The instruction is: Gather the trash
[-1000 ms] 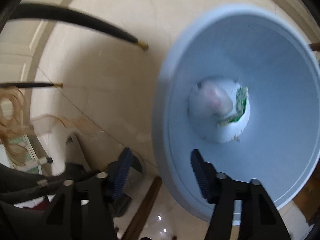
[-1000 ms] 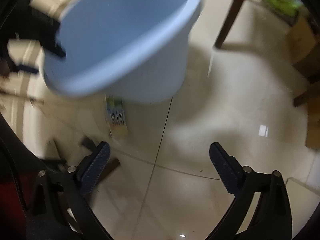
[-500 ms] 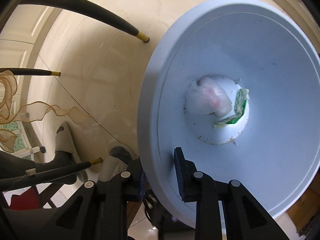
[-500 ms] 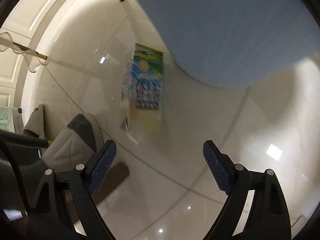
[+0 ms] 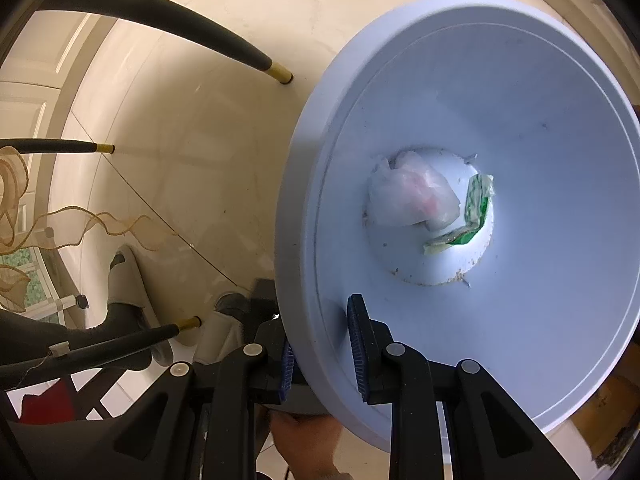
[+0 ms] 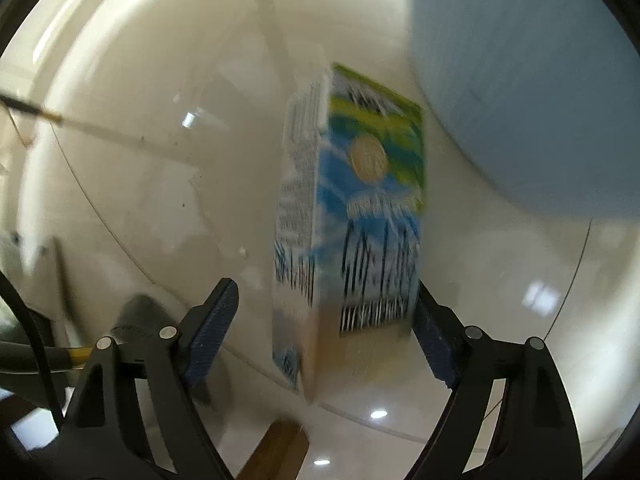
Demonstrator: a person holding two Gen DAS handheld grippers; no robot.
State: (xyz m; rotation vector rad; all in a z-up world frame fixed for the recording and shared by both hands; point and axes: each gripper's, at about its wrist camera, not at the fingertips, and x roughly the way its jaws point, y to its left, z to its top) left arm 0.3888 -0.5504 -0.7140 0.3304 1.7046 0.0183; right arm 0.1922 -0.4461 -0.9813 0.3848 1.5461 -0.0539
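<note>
My left gripper [image 5: 322, 356] clamps the smooth round rim of the blue plastic bin [image 5: 540, 320]; my right gripper [image 6: 320, 332], closing but still unclamped, straddles the printed rectangular carton [image 6: 360, 216] on glossy tile [image 6: 160, 184]

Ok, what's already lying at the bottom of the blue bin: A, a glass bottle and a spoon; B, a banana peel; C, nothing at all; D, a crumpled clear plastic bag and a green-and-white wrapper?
D: the left wrist view looks into the blue bin, where a crumpled plastic bag lies beside a green-and-white wrapper.
</note>
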